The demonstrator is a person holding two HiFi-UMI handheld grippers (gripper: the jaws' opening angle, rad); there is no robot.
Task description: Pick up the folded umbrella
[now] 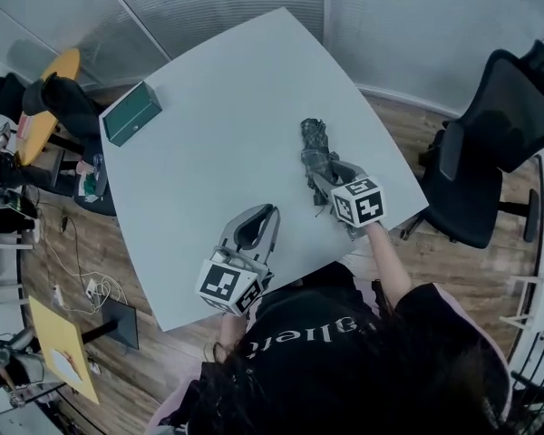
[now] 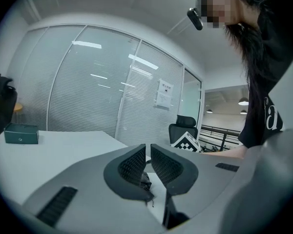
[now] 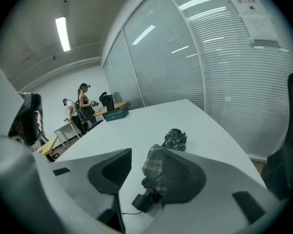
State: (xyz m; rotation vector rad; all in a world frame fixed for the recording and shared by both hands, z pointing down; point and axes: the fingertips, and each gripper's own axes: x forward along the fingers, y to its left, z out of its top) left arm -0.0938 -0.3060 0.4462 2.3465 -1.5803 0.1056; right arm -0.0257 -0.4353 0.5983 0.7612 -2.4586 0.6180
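Straddling the folded umbrella [image 3: 156, 172], the right claw [image 3: 144, 152] stands half open, so closing should grip it; the umbrella lies on the table [image 3: 151, 121] between its jaws. The left claw [image 2: 148, 147] waits, nearly closed and empty.

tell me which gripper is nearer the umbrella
Right. The right gripper has the umbrella between its open jaws; the left gripper is well apart, lower left of it in the head view.
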